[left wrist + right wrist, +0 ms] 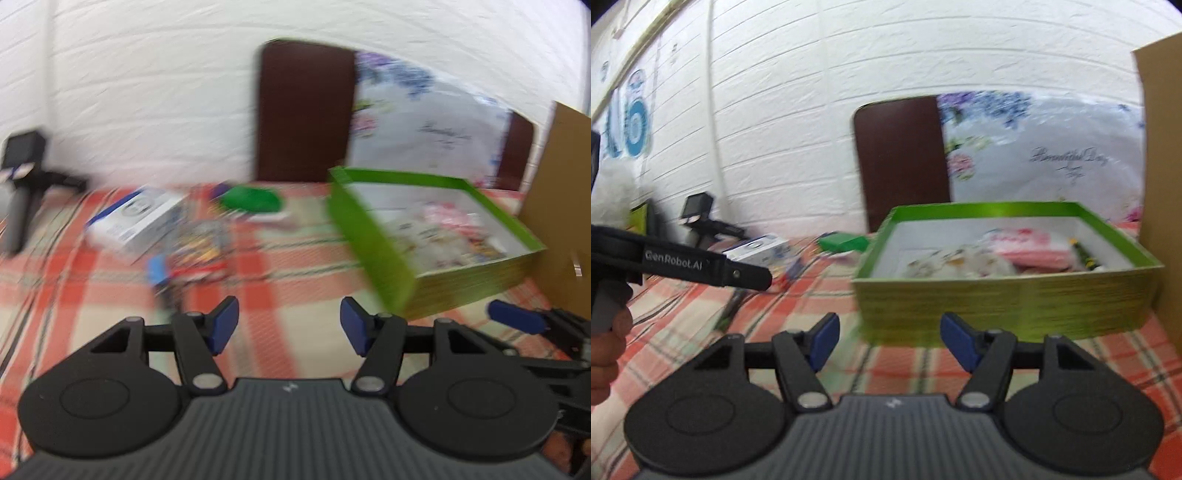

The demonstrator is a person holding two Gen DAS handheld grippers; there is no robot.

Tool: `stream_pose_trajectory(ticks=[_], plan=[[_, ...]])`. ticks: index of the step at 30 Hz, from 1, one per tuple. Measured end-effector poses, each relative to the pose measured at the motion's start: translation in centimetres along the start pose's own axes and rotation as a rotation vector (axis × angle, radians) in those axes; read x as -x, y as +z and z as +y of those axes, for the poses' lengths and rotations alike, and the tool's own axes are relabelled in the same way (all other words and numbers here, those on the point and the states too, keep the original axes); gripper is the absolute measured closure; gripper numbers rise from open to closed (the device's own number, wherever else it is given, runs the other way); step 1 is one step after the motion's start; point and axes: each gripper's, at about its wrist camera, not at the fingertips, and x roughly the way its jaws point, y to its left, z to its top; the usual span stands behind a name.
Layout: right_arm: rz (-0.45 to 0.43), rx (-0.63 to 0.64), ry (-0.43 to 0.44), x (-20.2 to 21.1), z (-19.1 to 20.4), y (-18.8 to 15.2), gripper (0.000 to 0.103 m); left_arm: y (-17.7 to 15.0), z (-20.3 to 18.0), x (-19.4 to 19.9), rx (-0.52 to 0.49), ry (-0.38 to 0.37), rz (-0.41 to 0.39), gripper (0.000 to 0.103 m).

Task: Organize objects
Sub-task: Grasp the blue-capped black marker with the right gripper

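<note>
Left of the green box [424, 236], we hold both tools [289, 325] [889, 341] wide, empty; white carton [135, 218] looks light, stiff: pinch short edges.

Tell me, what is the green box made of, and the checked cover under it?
The open green box looks like glossy cardboard: thin straight walls, white inside. The red-and-cream checked cover looks like woven cloth, matte; blur leaves it uncertain.

On the tabletop [295, 258], the open box [373, 240] sits right, holding packets [1030, 247]. A carton [136, 218] lies left; a chair [303, 110] stands behind.
</note>
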Motion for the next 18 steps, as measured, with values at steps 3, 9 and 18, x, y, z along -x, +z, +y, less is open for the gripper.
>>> stream_pose_trajectory(ticks=[3, 9, 18], plan=[[0.059, 0.047, 0.095, -1.3, 3.0, -0.2, 0.047, -1.8, 4.6, 0.2, 0.093, 0.089, 0.033, 0.040], [0.166, 0.152, 0.222, -5.0, 8.3, 0.5, 0.061, -3.7, 11.8, 1.4, 0.237, 0.210, 0.035, 0.040], [0.281, 0.206, 0.238, -14.6, 13.8, 1.8, 0.073, -2.4, 14.5, 1.2, 0.387, 0.085, 0.034, 0.041]])
